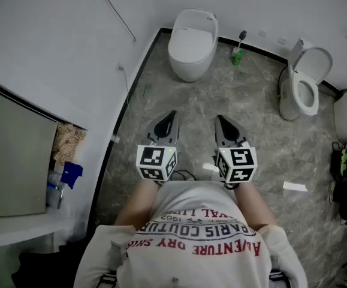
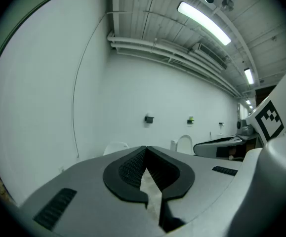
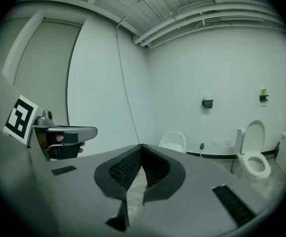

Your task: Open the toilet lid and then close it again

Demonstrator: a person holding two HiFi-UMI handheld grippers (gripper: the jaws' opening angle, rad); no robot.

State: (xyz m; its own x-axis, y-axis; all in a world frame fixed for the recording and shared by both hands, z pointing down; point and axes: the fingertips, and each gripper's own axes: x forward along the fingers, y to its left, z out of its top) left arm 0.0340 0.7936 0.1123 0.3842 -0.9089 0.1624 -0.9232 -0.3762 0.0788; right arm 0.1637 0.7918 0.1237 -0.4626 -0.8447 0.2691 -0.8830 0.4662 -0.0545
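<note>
toilet lid (image 1: 191, 41) closed ahead; second toilet (image 1: 298, 89) at right stands open.

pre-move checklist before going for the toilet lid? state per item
1. Left gripper empty, jaws together: ok.
2. Right gripper empty, jaws together: ok.
3. Toilet ahead has its lid down, ready to be opened: ok.
4. Grippers within reach of that lid: not ok. In the head view both are well short of it, with bare floor between.
5. Right target chosen: ok. The second toilet at the right already has its lid up, so it is likely not the one.
6. A lip on the lid's front edge to hook or pinch: cannot tell, too small in every view.
</note>
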